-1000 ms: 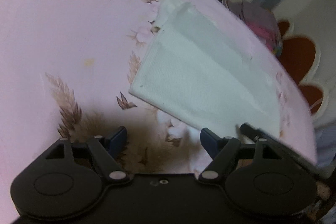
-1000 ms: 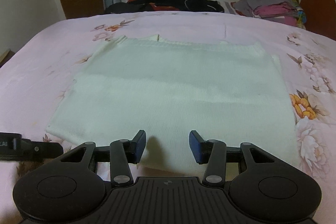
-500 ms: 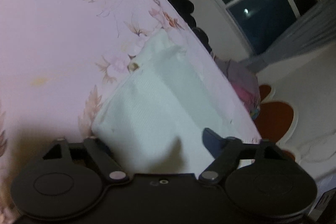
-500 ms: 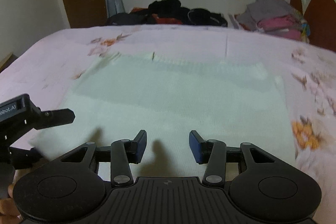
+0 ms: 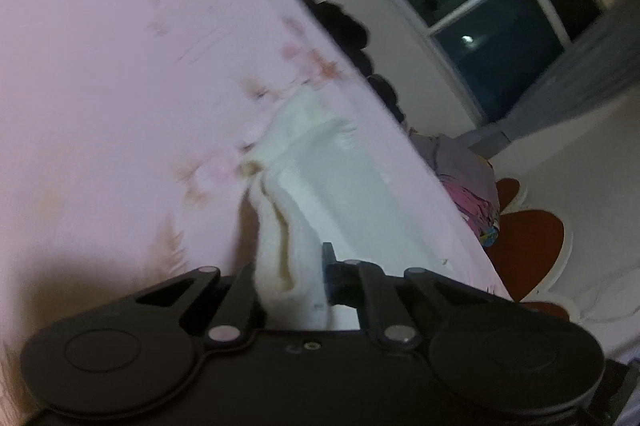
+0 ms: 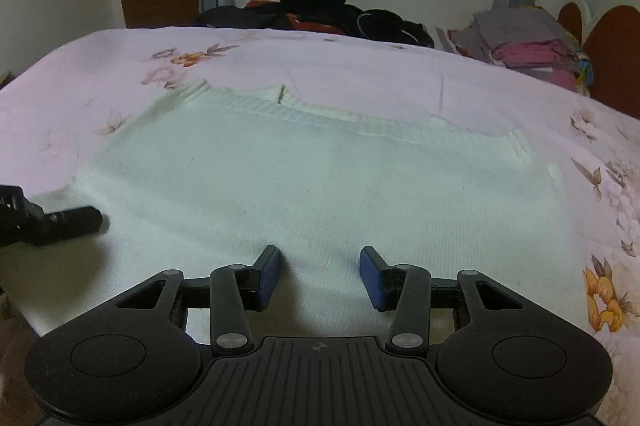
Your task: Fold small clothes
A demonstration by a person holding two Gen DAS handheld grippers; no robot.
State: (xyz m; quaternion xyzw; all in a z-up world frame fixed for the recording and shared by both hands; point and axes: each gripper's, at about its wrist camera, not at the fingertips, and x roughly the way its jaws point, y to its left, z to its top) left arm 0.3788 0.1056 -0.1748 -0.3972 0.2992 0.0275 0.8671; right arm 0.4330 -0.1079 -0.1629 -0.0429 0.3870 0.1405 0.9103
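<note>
A white knit garment (image 6: 320, 178) lies flat on the pink floral bedsheet (image 6: 360, 66), its ribbed edge on the far side. My left gripper (image 5: 290, 266) is shut on the garment's near left corner (image 5: 280, 250), and the cloth bunches up between its fingers. In the right wrist view the left gripper (image 6: 72, 220) sits at that left edge. My right gripper (image 6: 320, 274) hovers over the garment's near edge. Its blue pads (image 6: 268, 278) stand apart, with nothing pinched between them.
A heap of dark clothes (image 6: 320, 10) lies at the far side of the bed. A folded stack of grey and pink clothes (image 6: 528, 46) sits at the far right beside a red-brown headboard (image 6: 612, 46). Bare sheet (image 5: 120, 66) stretches left of the garment.
The left gripper moved onto the garment's corner, tilted up and shut on it, bunching the cloth. The right gripper came closer over the near edge and stayed open.
</note>
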